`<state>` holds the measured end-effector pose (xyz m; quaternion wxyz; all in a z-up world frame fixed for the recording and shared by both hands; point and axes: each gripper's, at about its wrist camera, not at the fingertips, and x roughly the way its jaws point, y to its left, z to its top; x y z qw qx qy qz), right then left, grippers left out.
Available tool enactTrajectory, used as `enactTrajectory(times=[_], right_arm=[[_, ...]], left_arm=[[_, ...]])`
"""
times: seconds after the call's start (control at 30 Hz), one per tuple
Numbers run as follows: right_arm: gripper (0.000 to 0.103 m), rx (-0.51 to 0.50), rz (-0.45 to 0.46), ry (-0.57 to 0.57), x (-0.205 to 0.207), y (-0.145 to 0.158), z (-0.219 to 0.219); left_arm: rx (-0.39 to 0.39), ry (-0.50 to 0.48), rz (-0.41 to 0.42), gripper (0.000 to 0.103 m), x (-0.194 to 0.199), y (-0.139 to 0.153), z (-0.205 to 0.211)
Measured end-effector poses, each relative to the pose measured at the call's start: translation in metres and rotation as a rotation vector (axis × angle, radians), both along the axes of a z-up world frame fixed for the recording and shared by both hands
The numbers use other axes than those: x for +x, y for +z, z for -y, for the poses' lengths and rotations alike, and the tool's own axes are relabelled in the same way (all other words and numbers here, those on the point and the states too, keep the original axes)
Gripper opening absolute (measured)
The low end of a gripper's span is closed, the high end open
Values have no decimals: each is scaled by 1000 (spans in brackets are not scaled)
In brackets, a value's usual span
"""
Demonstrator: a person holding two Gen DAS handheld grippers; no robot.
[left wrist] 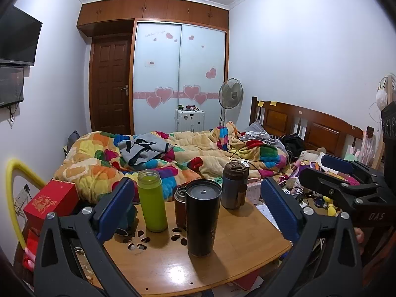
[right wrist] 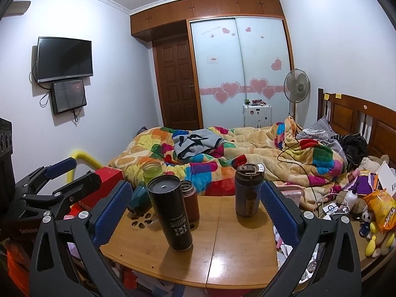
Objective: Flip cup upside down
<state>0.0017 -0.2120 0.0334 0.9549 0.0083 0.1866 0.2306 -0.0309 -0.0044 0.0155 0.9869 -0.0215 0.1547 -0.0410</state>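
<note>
Unmade bed (left wrist: 173, 153) with patchwork quilt fills the room behind. In front of it, a small wooden surface (left wrist: 235, 259) carrying four drink containers.

Black cup (left wrist: 201, 216), tall and slim, stands upright nearest the front edge, dark cap on top. Taken as the task's thing, since it stands foremost and central to both tools; that is a judgement. Behind it, just beside: a short brown flask (left wrist: 180, 204). Green bottle (left wrist: 151, 200) to its left, grey-blue tumbler (left wrist: 234, 185) further back right.

Left tool (left wrist: 198, 210): blue pads wide apart, holding nothing; the black cup sits between them in its view, a little ahead. Right tool (right wrist: 195, 212): also spread, empty; the cup stands left of centre between its fingers.

Risks, as judged:
- Cup is tall and narrow, smooth-sided. An off-centre pinch could topple it into the brown flask close behind.
- Slick wall may slip in the pads mid-turn.
- If the cap is loose or anything is inside, inverting would spill. Contents cannot be seen.
- Landing inverted on the cap near the edge, it may wobble off.
</note>
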Motion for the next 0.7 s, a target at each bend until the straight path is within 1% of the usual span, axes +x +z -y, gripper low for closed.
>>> enactTrajectory(times=[0.7], right_arm=[[103,-3,4,5,-2,3,-1]], left_arm=[[3,1,1,103,1,0,0]])
